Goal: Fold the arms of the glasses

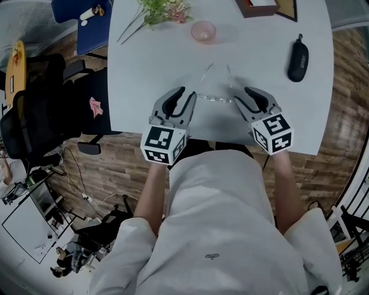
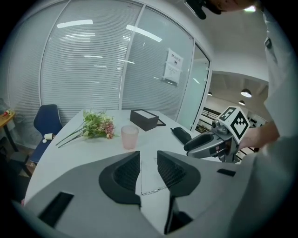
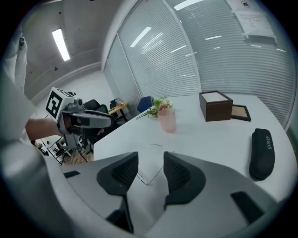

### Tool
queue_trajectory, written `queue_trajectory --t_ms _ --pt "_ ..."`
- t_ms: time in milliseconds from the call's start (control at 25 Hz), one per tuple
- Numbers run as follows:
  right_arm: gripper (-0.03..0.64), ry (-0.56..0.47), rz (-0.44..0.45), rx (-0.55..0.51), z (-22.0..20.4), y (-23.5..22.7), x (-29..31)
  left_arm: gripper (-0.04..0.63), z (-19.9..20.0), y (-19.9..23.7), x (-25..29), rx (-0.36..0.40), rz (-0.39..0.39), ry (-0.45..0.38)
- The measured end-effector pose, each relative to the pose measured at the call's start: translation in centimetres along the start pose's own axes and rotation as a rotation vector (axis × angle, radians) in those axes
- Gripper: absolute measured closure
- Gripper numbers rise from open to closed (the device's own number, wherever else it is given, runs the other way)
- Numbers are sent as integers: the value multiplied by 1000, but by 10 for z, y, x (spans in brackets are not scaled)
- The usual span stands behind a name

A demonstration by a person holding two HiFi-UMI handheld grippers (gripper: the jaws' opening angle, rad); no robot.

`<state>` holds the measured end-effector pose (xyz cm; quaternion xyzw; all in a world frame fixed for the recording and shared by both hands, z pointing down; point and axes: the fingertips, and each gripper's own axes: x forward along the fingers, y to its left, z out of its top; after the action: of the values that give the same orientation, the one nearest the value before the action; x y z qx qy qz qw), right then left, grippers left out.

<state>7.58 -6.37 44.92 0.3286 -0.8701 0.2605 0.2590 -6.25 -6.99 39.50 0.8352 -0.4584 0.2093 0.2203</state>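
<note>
Thin wire-framed glasses (image 1: pixel 214 87) lie on the white table (image 1: pixel 144 69) near its front edge, both arms spread and pointing away from me. My left gripper (image 1: pixel 186 95) sits at the glasses' left end. In the left gripper view its jaws (image 2: pixel 148 155) stand apart, with the left arm of the glasses (image 2: pixel 141 174) lying in the gap untouched. My right gripper (image 1: pixel 242 94) is at the right end. Its jaws (image 3: pixel 150 158) are also apart, and the frame's corner (image 3: pixel 145 179) shows between them on the table, free of the pads.
A pink cup (image 1: pixel 203 30) and a sprig of flowers (image 1: pixel 163 10) stand at the far side. A black glasses case (image 1: pixel 298 57) lies to the right, a brown box (image 1: pixel 262 7) at the back. Chairs (image 1: pixel 40 115) stand left of the table.
</note>
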Motion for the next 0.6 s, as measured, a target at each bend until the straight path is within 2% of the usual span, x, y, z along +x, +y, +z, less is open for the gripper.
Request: queue_trajectory --t_ms 200,600 --pt "440 24 18 12 -7 2 10 472 -16 2 7 -7 -17 26" --pt "396 93 58 -2 -28 10 26 472 -48 12 22 -15 -24 87"
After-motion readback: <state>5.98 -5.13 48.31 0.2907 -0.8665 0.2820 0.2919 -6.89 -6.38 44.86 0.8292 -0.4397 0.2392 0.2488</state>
